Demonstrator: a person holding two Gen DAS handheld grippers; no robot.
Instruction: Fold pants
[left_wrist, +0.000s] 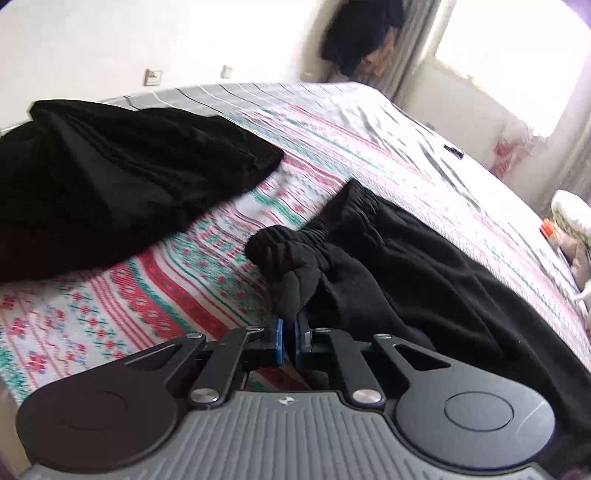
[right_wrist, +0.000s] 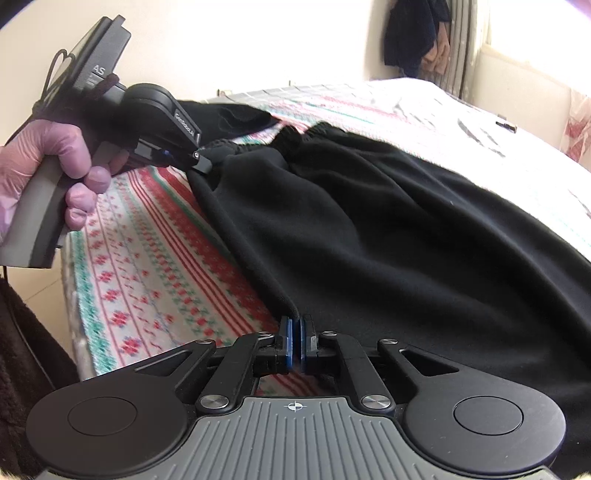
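The black pants lie on the bed, on its striped cover with red and green flower bands. Their long axis goes from the gathered elastic waistband, which is toward the far side of the bed near the wall, down to the near edge of the bed, where the cloth spreads wide and falls out of view at the right. So the waist end points away and a little to the left, and the leg part comes toward the cameras. The near left edge of the cloth makes a straight, tight line between the two tools.

The left tongs are clenched on a bunched fold of the black cloth just under the waistband; the blue pads press the cloth between them. In the right wrist view the same tool is seen from the side, held by a hand in a purple glove, with its tip at the waist corner of the pants.

The right tongs are clenched on the edge of the pants lower down, where the cloth edge enters between the blue pads.

A second black garment lies in a loose heap on the bed, to the left of the pants and apart from them. Dark clothes hang in the corner of the room beside a bright window. A small dark object rests on the far part of the bed.
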